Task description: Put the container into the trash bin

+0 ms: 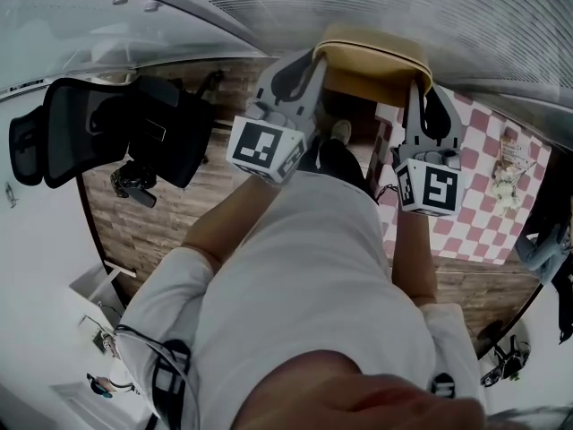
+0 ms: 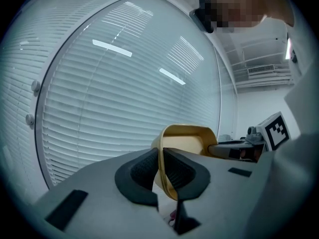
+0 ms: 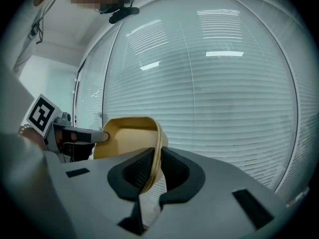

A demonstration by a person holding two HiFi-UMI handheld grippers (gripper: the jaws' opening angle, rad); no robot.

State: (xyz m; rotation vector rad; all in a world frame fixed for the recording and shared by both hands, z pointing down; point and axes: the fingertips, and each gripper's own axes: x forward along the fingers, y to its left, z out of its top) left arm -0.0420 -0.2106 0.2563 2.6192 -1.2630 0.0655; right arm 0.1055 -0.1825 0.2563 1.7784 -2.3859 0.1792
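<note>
The person holds the tan container point(image 1: 372, 61) up in the air, close in front of the window blinds point(image 1: 421, 7), and carries it between the two grippers. The left gripper point(image 2: 160, 169) has its jaws nearly together. They pinch the thin rim on one side of the container, with a black pad pressing on each face of the wall. The right gripper point(image 3: 155, 167) grips the opposite rim the same way, its jaws almost closed on the thin wall. Both grippers point toward the blinds, and each gripper view shows the other gripper clamped on the far edge of the container, with the blinds behind. The pale inside of the container shows in both gripper views. In the head view a wooden floor point(image 1: 188, 204) lies below the blinds. A black office chair point(image 1: 98, 124) stands on it toward the left end of the blinds, and a pink-and-white checkered mat point(image 1: 483, 195) lies toward the right end.
</note>
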